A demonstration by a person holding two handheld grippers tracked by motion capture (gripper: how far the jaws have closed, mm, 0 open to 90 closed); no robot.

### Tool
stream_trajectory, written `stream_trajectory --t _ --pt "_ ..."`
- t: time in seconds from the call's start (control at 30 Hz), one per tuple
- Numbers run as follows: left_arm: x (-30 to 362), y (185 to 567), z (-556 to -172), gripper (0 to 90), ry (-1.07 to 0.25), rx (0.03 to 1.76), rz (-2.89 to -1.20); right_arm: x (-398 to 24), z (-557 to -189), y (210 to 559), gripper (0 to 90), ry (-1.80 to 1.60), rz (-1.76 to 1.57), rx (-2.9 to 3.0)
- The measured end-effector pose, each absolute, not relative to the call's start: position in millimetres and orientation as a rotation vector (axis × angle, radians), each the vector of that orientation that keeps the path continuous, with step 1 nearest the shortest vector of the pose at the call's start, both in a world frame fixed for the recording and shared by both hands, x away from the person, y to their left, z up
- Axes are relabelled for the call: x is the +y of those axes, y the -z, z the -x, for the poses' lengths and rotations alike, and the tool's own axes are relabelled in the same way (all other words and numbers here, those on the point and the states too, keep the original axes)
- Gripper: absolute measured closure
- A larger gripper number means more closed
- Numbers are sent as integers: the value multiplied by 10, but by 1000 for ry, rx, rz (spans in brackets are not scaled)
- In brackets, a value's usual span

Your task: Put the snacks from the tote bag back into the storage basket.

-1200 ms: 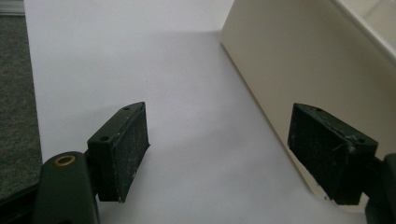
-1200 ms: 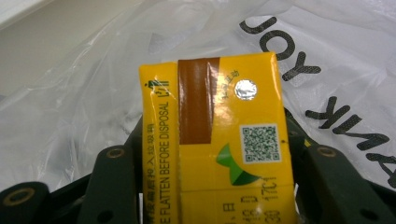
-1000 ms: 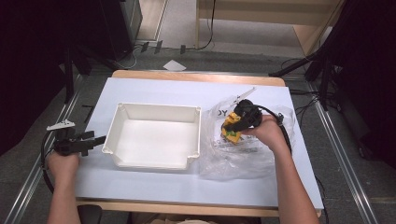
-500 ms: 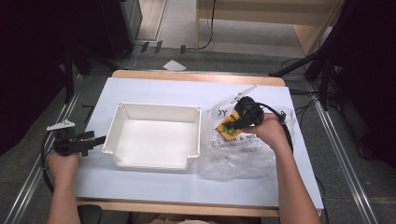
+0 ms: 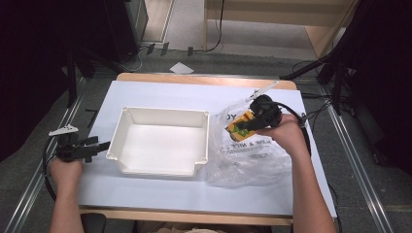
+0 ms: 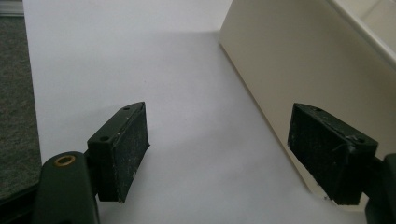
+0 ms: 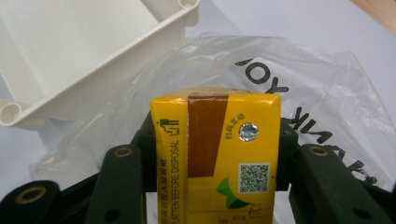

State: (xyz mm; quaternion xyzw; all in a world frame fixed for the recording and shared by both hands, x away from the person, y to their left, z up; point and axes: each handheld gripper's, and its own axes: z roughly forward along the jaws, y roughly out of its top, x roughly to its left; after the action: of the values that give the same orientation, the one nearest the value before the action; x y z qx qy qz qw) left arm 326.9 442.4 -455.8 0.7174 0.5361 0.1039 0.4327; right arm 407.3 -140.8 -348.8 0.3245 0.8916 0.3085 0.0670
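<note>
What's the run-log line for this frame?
right gripper: shut on yellow carton, above plastic bag | left gripper: open, beside white bin

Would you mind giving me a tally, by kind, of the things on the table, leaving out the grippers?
White plastic tray: 1
Clear plastic bag: 1
Yellow drink carton, clamped in the right gripper: 1
Total: 3
</note>
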Motion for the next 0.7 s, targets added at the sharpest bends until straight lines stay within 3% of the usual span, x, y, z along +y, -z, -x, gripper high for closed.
stream_trajectory --t 0.7 --pt "4439 4547 -3183 217 -268 1313 -1794 -1280 -3965 3274 545 -989 -873 2709"
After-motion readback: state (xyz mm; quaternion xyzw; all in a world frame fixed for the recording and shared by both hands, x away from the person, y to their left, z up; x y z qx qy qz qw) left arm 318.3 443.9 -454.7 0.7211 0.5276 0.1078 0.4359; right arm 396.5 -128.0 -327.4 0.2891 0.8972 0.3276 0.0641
